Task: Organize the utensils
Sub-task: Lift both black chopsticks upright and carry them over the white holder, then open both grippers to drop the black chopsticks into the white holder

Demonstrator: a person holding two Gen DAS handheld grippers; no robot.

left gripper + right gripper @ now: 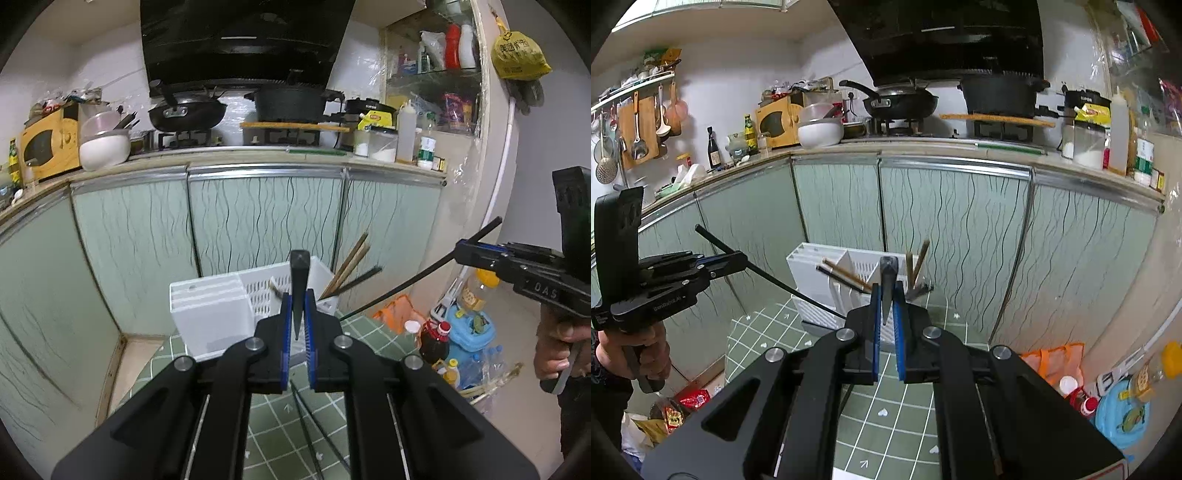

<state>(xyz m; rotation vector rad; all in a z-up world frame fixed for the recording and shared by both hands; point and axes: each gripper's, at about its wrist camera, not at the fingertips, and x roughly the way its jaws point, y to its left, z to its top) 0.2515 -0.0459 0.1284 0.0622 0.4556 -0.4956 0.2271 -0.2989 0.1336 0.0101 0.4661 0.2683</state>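
Both tools raised over the green-tiled worktop (280, 417): left tool (297, 314) pinching a black chopstick (298, 288), right tool (887, 306) pinching another chopstick (888, 284), white utensil rack (827, 280) just beyond.

Open air above the table, holder partly blocked

Brown chopsticks (916, 264) lean out of the white utensil holder (221, 310) and bar its right compartment; the green tiled table (908, 406) in front is bare, and the cabinet doors (258, 221) stand close behind.
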